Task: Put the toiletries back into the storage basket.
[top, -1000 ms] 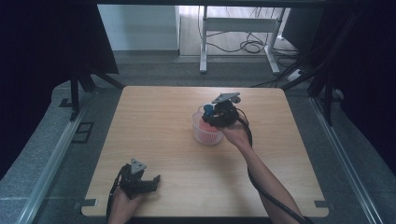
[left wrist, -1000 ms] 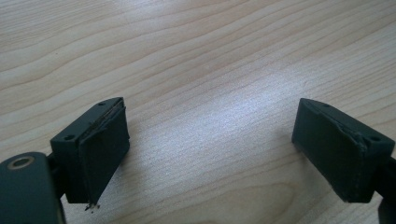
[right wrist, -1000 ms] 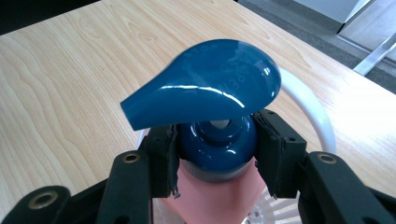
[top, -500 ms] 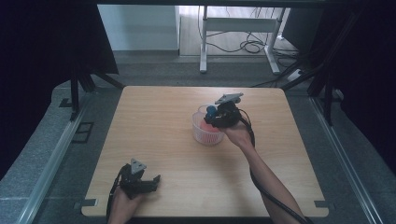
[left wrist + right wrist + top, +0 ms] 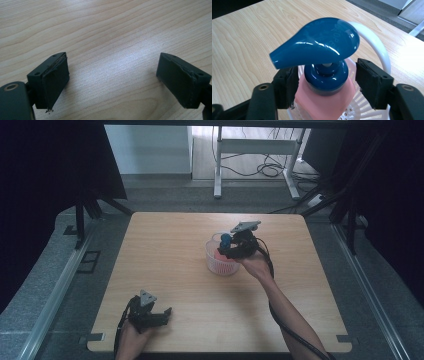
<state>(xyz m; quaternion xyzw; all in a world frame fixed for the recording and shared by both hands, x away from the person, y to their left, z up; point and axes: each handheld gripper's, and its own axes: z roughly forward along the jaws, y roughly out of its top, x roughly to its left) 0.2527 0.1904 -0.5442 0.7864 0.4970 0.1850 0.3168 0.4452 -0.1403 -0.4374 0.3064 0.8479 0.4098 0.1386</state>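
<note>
Pink pump bottle (image 5: 324, 100) already seated in the white basket (image 5: 372, 42); right hand-held gripper (image 5: 325, 83) just opening off its blue collar, withdrawal remaining; left hand-held gripper (image 5: 117, 82) agape, empty, on the worktop (image 5: 165, 250).

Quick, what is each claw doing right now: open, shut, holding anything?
Left claw: open, nothing between its jaws, resting low over the table.
Right claw: jaws have just been opening; they stand either side of the pump bottle in the white basket, not pressing it.
</note>
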